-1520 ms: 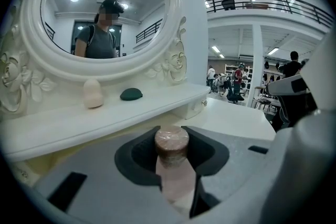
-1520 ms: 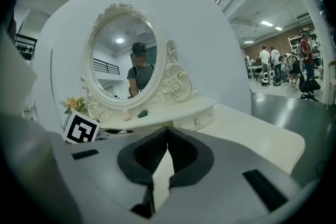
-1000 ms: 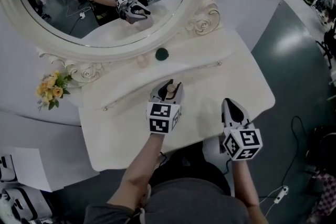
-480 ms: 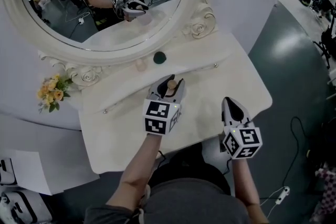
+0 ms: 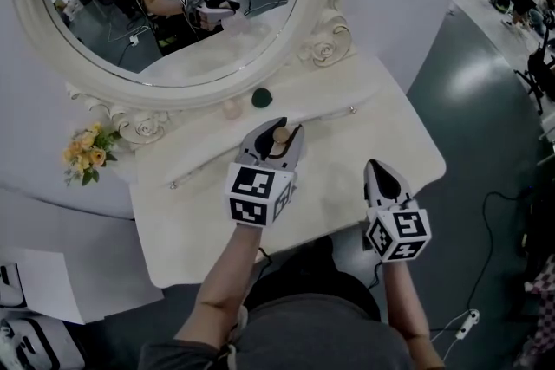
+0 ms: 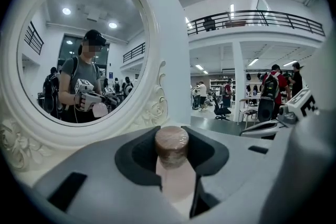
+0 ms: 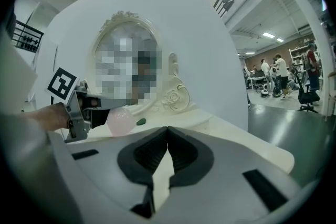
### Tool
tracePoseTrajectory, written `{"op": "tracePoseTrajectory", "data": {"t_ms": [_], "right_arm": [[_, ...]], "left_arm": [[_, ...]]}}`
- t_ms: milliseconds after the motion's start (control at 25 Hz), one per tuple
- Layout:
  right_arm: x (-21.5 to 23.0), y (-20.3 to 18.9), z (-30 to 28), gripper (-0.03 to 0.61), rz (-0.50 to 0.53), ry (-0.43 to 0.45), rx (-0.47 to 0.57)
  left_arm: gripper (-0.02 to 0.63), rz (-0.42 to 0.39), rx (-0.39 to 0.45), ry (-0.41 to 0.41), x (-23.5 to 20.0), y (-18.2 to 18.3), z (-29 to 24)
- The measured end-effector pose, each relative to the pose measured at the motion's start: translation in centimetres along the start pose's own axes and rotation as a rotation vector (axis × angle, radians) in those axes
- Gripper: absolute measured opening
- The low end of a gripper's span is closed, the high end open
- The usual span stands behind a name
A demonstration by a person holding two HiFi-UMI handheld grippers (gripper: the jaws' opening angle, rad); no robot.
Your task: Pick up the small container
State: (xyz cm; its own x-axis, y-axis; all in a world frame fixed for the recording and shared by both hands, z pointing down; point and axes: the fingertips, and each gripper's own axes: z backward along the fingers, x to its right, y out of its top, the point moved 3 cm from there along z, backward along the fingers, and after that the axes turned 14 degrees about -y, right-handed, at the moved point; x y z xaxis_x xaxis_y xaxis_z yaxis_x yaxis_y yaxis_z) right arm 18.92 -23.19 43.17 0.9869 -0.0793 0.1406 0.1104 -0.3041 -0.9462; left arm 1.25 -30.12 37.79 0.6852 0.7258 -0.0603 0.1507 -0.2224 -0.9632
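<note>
The small container [image 5: 280, 135] is a pale pink jar with a brown round cap. My left gripper [image 5: 276, 133] is shut on it and holds it over the middle of the white vanity table [image 5: 381, 121]. In the left gripper view the container [image 6: 172, 147] stands upright between the dark pads, cap on top, with the left gripper [image 6: 172, 140] pointing toward the mirror. The right gripper view shows the pink container [image 7: 122, 120] off to the left. My right gripper [image 5: 378, 171] hovers at the table's front right, shut and holding nothing [image 7: 167, 132].
An ornate oval mirror [image 5: 323, 35] stands at the back of the table. A small dark green object [image 5: 262, 97] and a pale pink item [image 5: 231, 108] sit at its base. Yellow flowers [image 5: 85, 149] lie at the left; papers [image 5: 52, 277] lie on the floor beyond.
My left gripper has risen a little and moved slightly toward the mirror with the container in it. The right gripper has stayed in place.
</note>
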Motion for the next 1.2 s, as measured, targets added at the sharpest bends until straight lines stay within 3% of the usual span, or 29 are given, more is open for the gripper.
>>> {"op": "tracePoseTrajectory", "data": {"t_ms": [520,1200], "right_arm": [[-0.4,-0.1,0.5,0.005,0.028,0.019,0.0],[-0.6,0.3,0.4,0.003,0.088,0.021,0.02]], "left_arm": [[0.121,-0.032,0.044,-0.012,1.0,3.2,1.3],[0.121,-0.039,0.033,-0.017,1.3,3.7,1.2]]}}
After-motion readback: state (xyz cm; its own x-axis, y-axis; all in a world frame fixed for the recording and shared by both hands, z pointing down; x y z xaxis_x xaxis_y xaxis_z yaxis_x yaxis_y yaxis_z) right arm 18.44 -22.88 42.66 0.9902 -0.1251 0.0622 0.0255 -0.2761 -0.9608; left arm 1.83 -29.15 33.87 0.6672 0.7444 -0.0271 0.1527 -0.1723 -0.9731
